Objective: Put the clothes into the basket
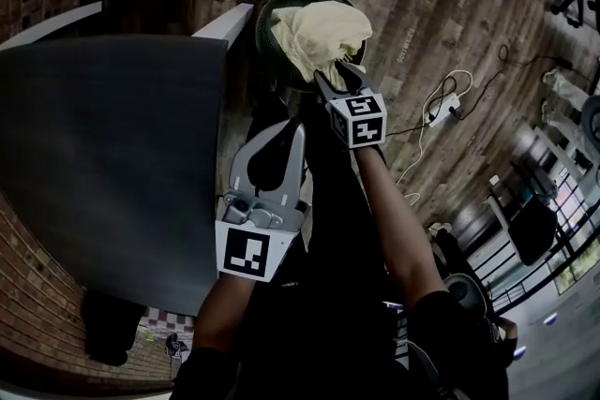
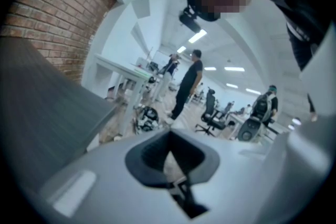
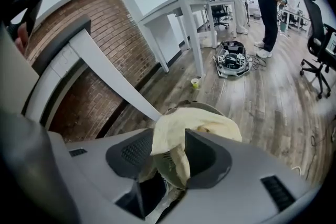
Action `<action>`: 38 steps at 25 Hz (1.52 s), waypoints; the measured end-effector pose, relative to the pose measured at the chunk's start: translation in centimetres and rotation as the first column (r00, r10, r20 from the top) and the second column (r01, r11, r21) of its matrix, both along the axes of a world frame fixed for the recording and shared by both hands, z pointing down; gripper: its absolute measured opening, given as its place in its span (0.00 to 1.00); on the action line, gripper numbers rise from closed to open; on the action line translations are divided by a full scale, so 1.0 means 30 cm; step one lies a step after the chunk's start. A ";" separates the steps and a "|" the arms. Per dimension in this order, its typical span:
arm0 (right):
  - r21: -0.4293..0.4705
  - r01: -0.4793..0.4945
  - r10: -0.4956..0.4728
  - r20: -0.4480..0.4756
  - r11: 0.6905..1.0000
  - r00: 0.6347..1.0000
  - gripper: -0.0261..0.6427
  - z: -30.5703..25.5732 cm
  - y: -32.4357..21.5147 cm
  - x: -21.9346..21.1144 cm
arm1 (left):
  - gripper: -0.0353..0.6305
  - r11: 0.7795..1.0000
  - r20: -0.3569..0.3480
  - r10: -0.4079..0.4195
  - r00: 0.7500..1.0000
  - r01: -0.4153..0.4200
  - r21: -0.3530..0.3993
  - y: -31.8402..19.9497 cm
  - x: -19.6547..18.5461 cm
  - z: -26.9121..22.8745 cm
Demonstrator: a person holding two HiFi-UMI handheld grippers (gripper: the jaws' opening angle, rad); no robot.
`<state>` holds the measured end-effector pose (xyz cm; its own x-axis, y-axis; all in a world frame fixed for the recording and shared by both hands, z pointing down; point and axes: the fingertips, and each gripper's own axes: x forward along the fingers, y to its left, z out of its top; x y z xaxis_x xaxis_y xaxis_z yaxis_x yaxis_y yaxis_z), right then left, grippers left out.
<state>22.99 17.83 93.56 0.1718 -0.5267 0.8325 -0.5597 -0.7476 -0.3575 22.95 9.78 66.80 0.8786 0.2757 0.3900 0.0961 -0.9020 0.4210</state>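
A pale yellow cloth point(image 1: 319, 33) is draped over the rim of a round dark basket point(image 1: 272, 14) on the wooden floor. My right gripper point(image 1: 333, 75) points down at the cloth's near edge. In the right gripper view a fold of the cloth point(image 3: 194, 128) hangs between the jaws of the right gripper point(image 3: 170, 152), which stand apart and do not pinch it; the basket point(image 3: 207, 107) shows behind. My left gripper point(image 1: 298, 128) hovers lower, beside the table's corner, its fingers meeting at the tips with nothing in them. In its own view the left gripper point(image 2: 169, 136) faces the room.
A dark grey table point(image 1: 112, 155) fills the left, its corner close to the basket. A power strip with cables point(image 1: 441, 112) lies on the floor at the right. A white desk point(image 3: 178, 8), a floor device point(image 3: 232, 59), office chairs and standing people are farther off.
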 end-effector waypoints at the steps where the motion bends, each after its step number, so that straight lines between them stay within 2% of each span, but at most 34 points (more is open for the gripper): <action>1: -0.007 0.001 -0.001 0.009 1.000 1.000 0.31 0.012 -0.003 0.004 | 0.06 1.000 -0.001 -0.002 1.000 0.002 0.000 -0.003 0.007 0.001; 12: -0.041 -0.010 0.011 0.037 0.999 0.999 0.30 0.064 -0.009 0.043 | 0.06 1.000 0.006 -0.010 1.000 0.011 -0.015 0.003 0.048 0.022; 14: -0.044 -0.014 0.016 0.035 0.999 0.999 0.27 0.059 -0.004 0.046 | 0.06 1.000 0.005 -0.010 1.000 0.010 -0.015 0.004 0.052 0.019; 18: -0.050 -0.033 0.033 0.011 0.998 0.999 0.13 0.033 0.011 0.056 | 0.06 1.000 0.002 -0.012 1.000 0.012 -0.015 0.010 0.059 0.010; 20: -0.047 -0.044 0.044 0.004 0.998 0.999 0.09 0.013 0.015 0.061 | 0.06 1.000 -0.004 -0.011 1.000 0.011 -0.011 0.012 0.063 -0.001; 31: -0.013 -0.062 0.062 -0.004 0.998 0.998 0.05 -0.187 0.031 0.048 | 0.06 1.000 -0.049 0.006 0.999 -0.005 0.011 0.035 0.082 -0.146; 38: 0.027 -0.075 0.076 -0.034 0.997 0.997 0.05 -0.432 0.037 0.053 | 0.06 0.999 -0.086 0.020 0.996 -0.017 0.036 0.035 0.063 -0.292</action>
<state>24.58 18.93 80.59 0.2405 -0.5322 0.8118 -0.5149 -0.7789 -0.3580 24.84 10.82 58.04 0.9043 0.2791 0.3231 0.1471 -0.9140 0.3780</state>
